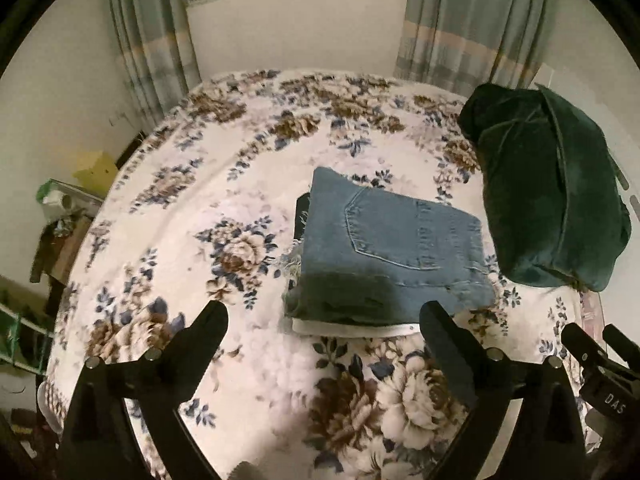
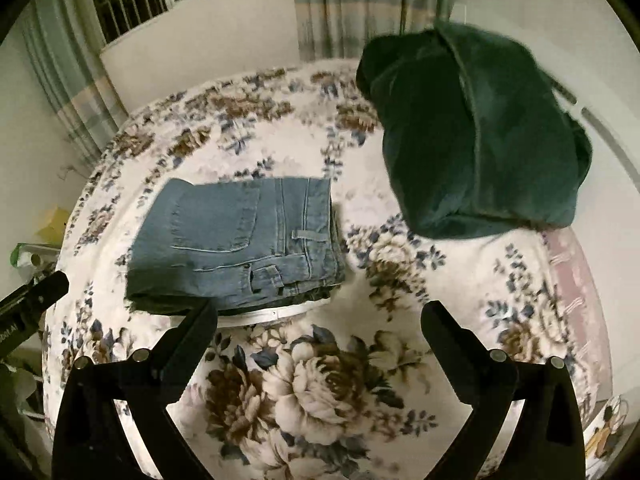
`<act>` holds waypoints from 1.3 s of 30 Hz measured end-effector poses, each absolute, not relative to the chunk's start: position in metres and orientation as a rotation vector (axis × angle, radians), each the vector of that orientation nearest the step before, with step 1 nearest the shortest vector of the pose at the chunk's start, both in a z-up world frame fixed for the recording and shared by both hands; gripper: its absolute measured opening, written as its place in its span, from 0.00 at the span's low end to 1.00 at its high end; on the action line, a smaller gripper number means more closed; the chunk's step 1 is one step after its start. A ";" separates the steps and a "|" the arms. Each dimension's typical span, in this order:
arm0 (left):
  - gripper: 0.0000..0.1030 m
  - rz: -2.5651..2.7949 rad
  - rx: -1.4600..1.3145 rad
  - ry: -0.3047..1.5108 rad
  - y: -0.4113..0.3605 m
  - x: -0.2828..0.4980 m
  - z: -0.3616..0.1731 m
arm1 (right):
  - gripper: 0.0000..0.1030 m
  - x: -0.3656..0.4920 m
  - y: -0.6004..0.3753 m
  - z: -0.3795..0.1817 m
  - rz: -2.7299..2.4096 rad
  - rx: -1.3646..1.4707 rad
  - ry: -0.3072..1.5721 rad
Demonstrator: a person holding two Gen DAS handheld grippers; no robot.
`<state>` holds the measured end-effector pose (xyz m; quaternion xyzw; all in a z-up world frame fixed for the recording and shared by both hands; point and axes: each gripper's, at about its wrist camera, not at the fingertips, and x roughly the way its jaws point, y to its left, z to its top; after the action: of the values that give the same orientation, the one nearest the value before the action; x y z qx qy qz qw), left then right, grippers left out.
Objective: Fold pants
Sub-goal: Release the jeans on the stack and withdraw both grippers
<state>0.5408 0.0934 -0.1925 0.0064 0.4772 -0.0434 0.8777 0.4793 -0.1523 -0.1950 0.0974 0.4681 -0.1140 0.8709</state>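
Blue denim pants (image 1: 384,248) lie folded into a compact stack on the floral bedspread (image 1: 224,184), back pocket up, with a white item under the near edge. They also show in the right wrist view (image 2: 236,240). My left gripper (image 1: 324,316) is open and empty, held just short of the stack's near edge. My right gripper (image 2: 320,316) is open and empty, near the stack's near right corner. The right gripper's body shows at the right edge of the left wrist view (image 1: 600,360).
A dark green velvet cushion (image 1: 548,184) lies on the bed to the right of the pants, also in the right wrist view (image 2: 480,132). Curtains (image 1: 152,32) and a window wall stand behind. A cluttered side table (image 1: 60,216) is left of the bed.
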 end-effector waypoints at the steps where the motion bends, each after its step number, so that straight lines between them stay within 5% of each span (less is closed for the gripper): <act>1: 0.95 -0.083 0.017 0.980 0.091 0.530 -0.183 | 1.00 0.470 -0.153 -0.185 -0.232 0.202 0.969; 21: 0.95 -0.016 0.041 0.714 0.063 0.304 -0.019 | 1.00 0.226 -0.154 0.015 -0.082 0.122 0.731; 39: 1.00 -0.044 0.028 0.648 0.078 0.230 0.026 | 1.00 0.126 -0.140 0.099 -0.082 0.078 0.626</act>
<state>0.2299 0.0781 0.0256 0.0139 0.3184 -0.0217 0.9476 0.1255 -0.1397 0.0987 0.0386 0.3076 -0.0403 0.9499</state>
